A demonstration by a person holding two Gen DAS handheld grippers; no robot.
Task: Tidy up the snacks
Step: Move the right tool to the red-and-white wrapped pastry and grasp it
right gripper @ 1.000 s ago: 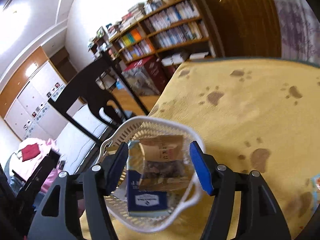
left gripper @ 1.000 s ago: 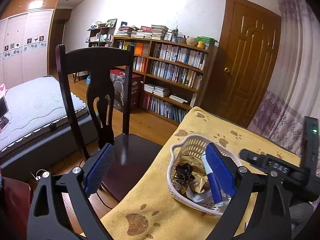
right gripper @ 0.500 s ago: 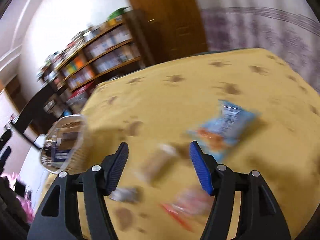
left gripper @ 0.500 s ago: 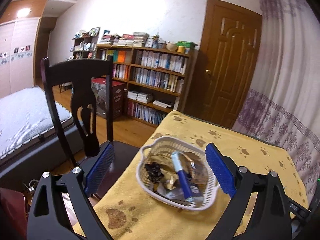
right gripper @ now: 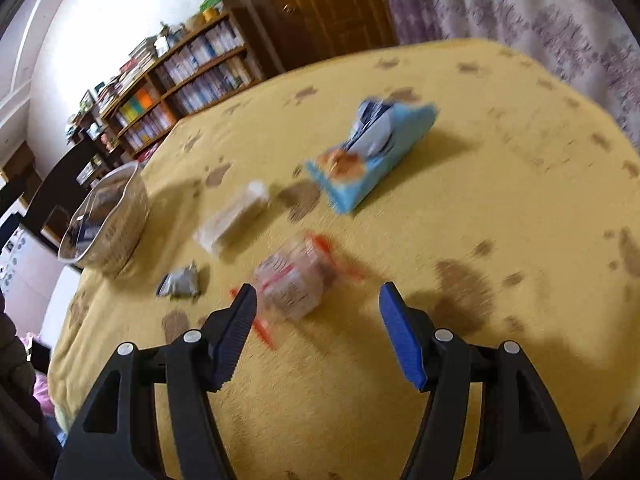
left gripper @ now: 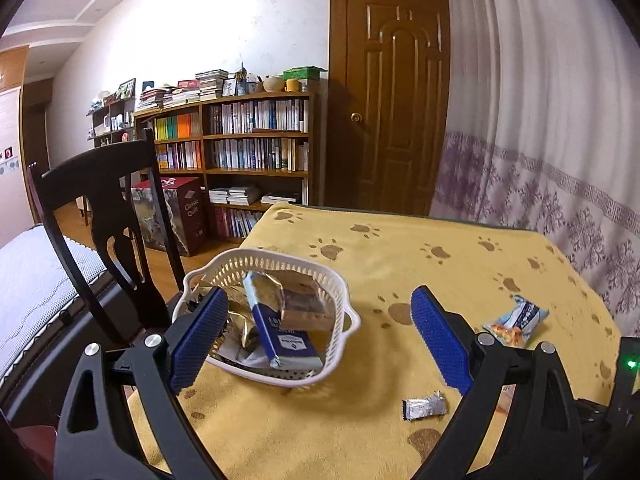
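Yellow tabletop [right gripper: 500,208]: clear packet [right gripper: 294,280] lies just ahead-left of right gripper [right gripper: 316,312], fingers apart, empty (blurred). Left gripper [left gripper: 316,336] apart, by basket [left gripper: 344,312].

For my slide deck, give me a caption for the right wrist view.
Open right gripper nears a clear red-trimmed packet among loose snacks on the yellow paw-print cloth, white basket at left.
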